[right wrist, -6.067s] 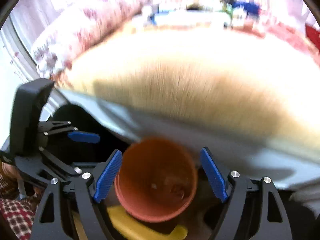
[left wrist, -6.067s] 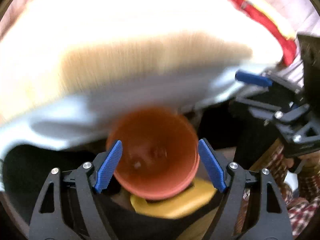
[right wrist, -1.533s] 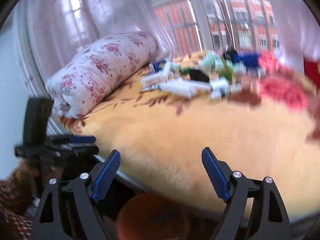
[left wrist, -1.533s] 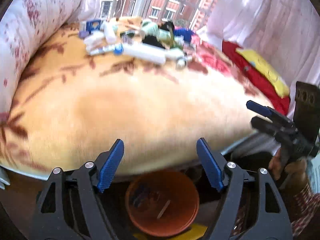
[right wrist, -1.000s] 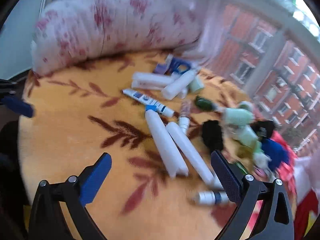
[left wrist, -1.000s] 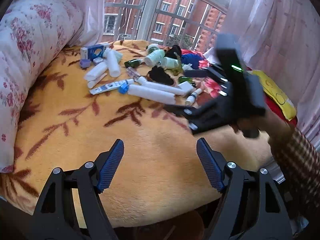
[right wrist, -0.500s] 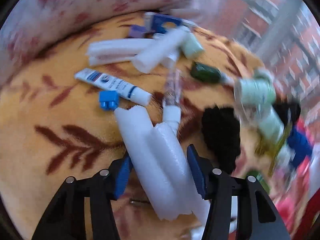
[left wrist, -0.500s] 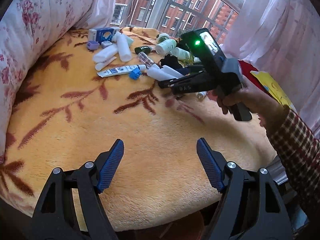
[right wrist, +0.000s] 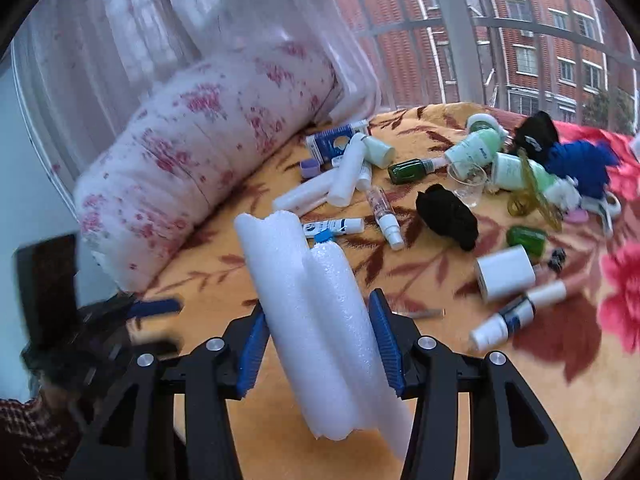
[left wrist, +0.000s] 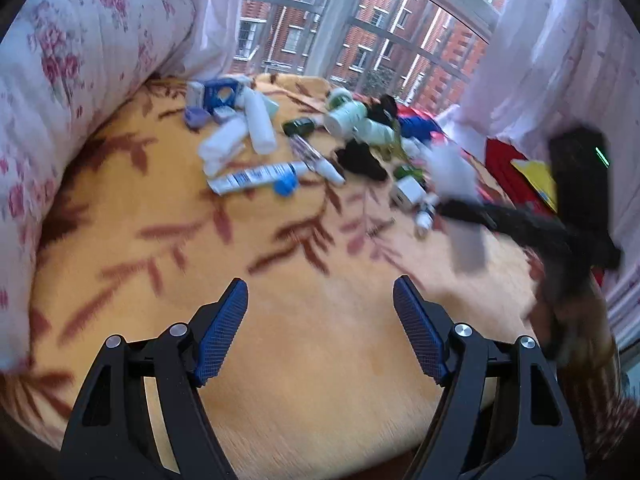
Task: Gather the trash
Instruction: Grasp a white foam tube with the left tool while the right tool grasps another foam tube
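My right gripper (right wrist: 316,312) is shut on two white foam pieces (right wrist: 304,280), held side by side and lifted above the yellow blanket (right wrist: 248,420). In the left wrist view the same gripper (left wrist: 520,224) and its foam (left wrist: 452,168) are a blur at the right. My left gripper (left wrist: 318,284) stands open over the bare blanket (left wrist: 280,340), nothing between its fingers. Farther back lies the litter: a toothpaste tube (left wrist: 256,176), white foam pieces (left wrist: 260,128), bottles (left wrist: 348,114), a black cloth (left wrist: 360,160) and a white charger block (left wrist: 408,192).
A rolled flowered quilt (left wrist: 60,60) bounds the blanket on the left, also the quilt (right wrist: 200,152) in the right wrist view. Behind are a window and sheer curtains (left wrist: 560,60). A red and yellow cloth (left wrist: 528,172) lies at the right. A clear glass (right wrist: 468,180) stands among the bottles.
The right gripper shut on the two foam pieces, then lifted them off the blanket and rolled upright. The left gripper drifted slightly over the blanket and stayed open.
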### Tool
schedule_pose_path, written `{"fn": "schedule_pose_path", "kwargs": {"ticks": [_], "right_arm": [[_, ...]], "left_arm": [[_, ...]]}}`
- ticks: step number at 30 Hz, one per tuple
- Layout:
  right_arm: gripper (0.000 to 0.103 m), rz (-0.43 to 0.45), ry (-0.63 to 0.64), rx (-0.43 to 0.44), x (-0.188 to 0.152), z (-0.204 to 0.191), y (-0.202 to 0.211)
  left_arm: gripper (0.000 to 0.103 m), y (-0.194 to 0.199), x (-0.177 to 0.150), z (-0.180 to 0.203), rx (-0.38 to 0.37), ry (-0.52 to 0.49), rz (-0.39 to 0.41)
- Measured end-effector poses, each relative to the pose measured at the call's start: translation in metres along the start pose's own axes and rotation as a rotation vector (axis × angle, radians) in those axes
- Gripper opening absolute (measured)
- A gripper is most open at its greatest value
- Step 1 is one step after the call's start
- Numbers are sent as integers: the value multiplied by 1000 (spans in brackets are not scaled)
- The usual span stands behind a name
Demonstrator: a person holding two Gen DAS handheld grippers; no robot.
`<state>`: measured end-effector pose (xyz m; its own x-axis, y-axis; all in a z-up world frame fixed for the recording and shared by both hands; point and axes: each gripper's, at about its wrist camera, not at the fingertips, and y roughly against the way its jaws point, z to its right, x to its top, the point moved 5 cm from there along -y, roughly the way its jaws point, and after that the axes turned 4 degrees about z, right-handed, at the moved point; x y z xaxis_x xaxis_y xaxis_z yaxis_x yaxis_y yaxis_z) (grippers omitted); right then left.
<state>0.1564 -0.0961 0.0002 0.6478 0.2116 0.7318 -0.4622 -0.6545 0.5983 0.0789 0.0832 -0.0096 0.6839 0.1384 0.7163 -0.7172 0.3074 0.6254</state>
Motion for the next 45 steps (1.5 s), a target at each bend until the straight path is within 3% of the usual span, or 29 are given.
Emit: {"fn": "schedule_pose_path", "kwargs": {"ticks": [7,10,19,21,23,25,32,37,45], "right_arm": [[50,80,-35,18,-15,-5,26],[51,96,-10,1,-17,-7,31],[51,117,-14,27,-20,-3,40],[51,121,-20,30,-21,0,40],[51,119,-17,26,-21,1,39],[51,117,-21,26,-22,2,38],[51,112,-32,26,-25,4,35],[51,119,-25,20,-24,1,39],[51,142,-9,39,-34,-24,67]], "left_arm": [[74,-38,63,-28,92,-43,35],[74,-69,88,-43,109,-85,8],[73,-143,110,-76,167,-112,-85],[67,-155,110,-79,170,-113,-101],[44,-165,110,-81,166,-119,-105],[35,-169,109,-82,171,-111,-99],[31,-149,107,-89,182,-54,-50],[31,-123,100,-80,190,-69,-28],[31,-37,53,-21,95,-160,-11]]}}
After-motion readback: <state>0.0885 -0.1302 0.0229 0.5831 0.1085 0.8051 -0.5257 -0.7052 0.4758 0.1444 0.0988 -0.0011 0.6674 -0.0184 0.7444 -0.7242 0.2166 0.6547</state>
